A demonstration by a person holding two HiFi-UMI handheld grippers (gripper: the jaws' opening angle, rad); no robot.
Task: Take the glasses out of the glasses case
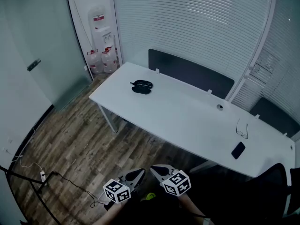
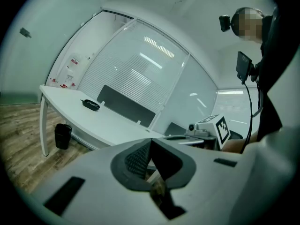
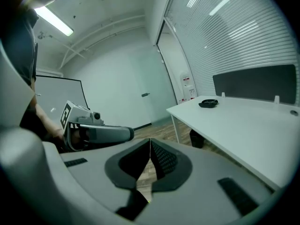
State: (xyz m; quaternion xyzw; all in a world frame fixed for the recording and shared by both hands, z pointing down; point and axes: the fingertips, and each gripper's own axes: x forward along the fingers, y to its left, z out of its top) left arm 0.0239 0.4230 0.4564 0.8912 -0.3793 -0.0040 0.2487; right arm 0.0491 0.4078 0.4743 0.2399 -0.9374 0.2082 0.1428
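Note:
A black glasses case lies on the far left part of the long white table. It also shows small in the left gripper view and the right gripper view. A pair of glasses lies on the table's right part, far from the case. Both grippers hang low in front of me, well short of the table. My left gripper and right gripper sit side by side, each shut with nothing between the jaws.
A dark phone and a small round object lie on the table near the glasses. A dark panel runs behind the table. A water dispenser stands in the corner. A black bin stands under the table. Cables cross the wood floor.

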